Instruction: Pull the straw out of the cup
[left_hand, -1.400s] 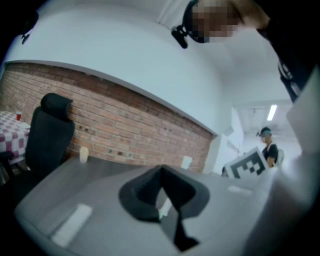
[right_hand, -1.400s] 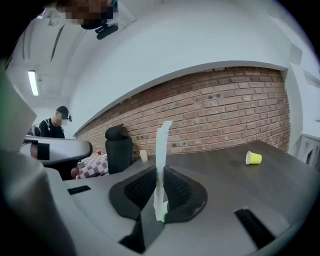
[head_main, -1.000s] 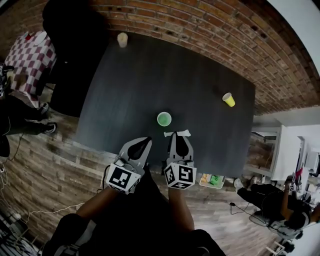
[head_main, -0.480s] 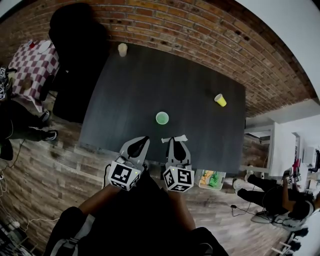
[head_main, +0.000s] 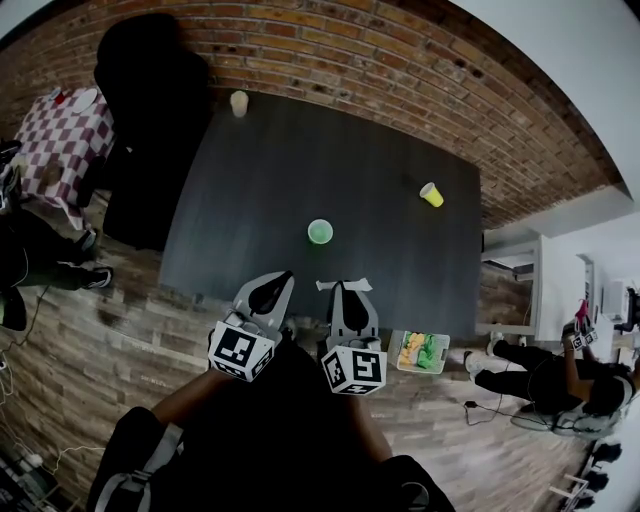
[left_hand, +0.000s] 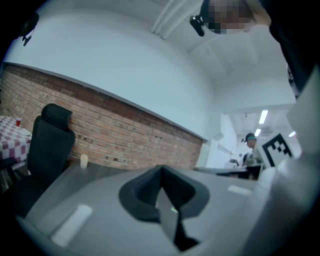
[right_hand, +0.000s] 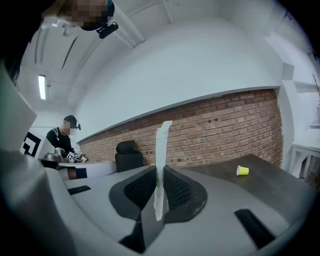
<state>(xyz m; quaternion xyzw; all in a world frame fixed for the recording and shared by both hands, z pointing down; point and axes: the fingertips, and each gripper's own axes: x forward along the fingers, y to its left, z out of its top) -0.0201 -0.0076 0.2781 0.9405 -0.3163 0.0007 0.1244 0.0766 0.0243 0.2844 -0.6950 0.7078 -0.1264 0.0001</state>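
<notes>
You are standing at the near edge of a dark table (head_main: 300, 170) set against a brick wall (head_main: 400, 70), with a wood-plank floor (head_main: 80, 340) below and a black chair (head_main: 150, 120) at the table's left end. On the table a green cup (head_main: 320, 231) stands upright near the middle, a yellow cup (head_main: 431, 194) lies on its side towards the right, and a pale cup (head_main: 239, 103) stands at the far left corner. Both your forearms reach forward side by side. Your right gripper (head_main: 344, 290) is clamped on the straw (right_hand: 161, 165), which stands upright between its jaws, clear of the green cup. Your left gripper (head_main: 272, 280) has its jaws together on nothing.
</notes>
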